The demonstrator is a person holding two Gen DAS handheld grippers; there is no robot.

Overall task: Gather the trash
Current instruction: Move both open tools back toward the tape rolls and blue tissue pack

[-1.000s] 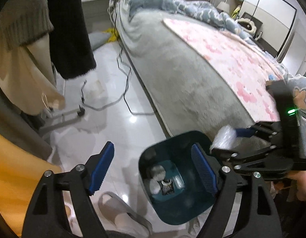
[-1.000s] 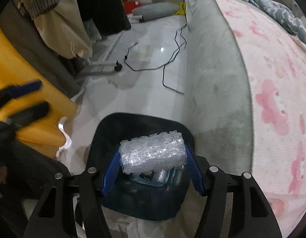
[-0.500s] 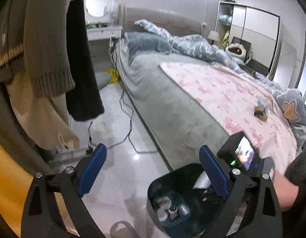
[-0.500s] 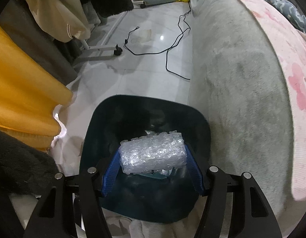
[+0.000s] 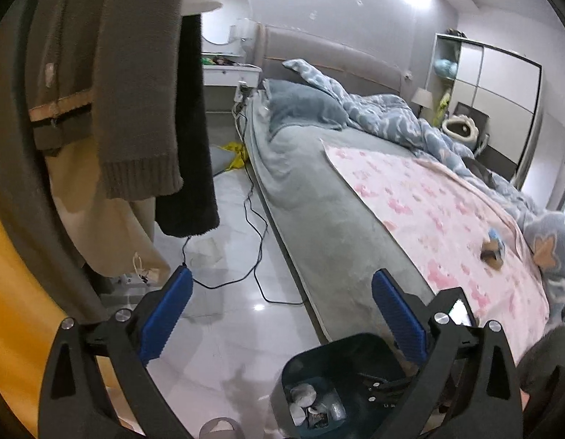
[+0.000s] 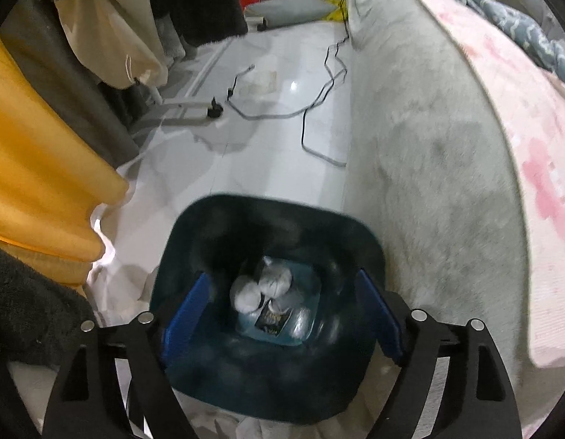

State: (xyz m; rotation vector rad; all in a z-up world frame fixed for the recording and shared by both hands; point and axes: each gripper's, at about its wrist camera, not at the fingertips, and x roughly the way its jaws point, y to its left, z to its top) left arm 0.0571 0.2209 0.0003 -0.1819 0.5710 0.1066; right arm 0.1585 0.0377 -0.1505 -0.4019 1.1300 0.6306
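- Setting: a bedroom with a glossy white tile floor (image 6: 268, 168). A bed (image 5: 330, 219) with a grey cover stands to the right of both tools; a pink flowered blanket (image 5: 447, 219) lies over it, and a blue patterned duvet (image 5: 385, 117) is bunched toward the headboard.
- Clothing (image 5: 110, 102) hangs to the left of the left tool. Black cables (image 5: 253, 256) trail across the floor ahead of it.
- Trash bin (image 6: 268, 292): dark teal, with a rounded-square rim. It stands on the floor against the side of the bed, directly below the right tool (image 6: 280, 311).
- Bin contents: two white crumpled wads (image 6: 260, 285) lie at the bottom, touching each other. Beside them are clear crinkled plastic and a small dark printed packet (image 6: 271, 320). The items are blurred; finer detail cannot be told.
- Right tool: it points steeply down into the bin mouth. The jaws are opening. Nothing is between the blue pads (image 6: 185, 311), and they touch nothing.
- Left tool (image 5: 282, 314): it is raised and points out over the floor and bed. The jaws are spread to their widest and are still parting slightly, with nothing between them. The bin lies low and to the right of this tool, partly behind its right finger.
- A small brown and blue object (image 5: 493, 247) lies on the pink blanket, well ahead and right of the left tool. What it is cannot be told.
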